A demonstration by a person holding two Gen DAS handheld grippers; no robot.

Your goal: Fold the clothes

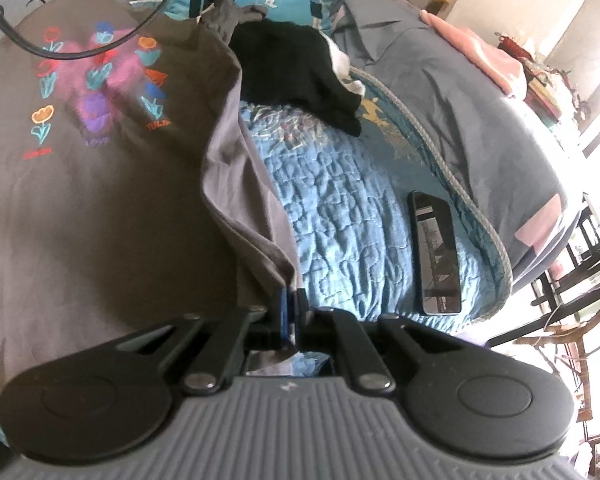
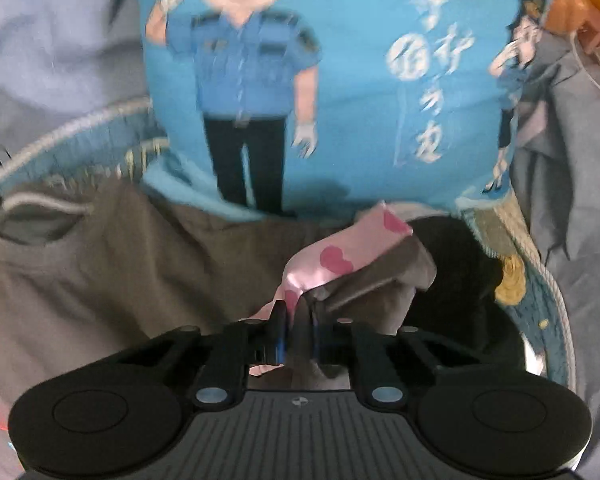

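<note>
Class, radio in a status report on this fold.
Left gripper and right gripper shut on grey T-shirt. Side edge lifted. Phone and black garment lie alongside.

Bare blue quilt (image 1: 340, 208) is lying open between the grey T-shirt (image 1: 100, 200) and the phone (image 1: 436, 252). A black garment (image 1: 296, 72) is blocking the way further up toward the cartoon pillow (image 2: 340, 80), which is walling off the bed's head edge.

Your left gripper (image 1: 291, 294) and right gripper (image 2: 298, 308), both low, jaws pinched tight on cloth.
</note>
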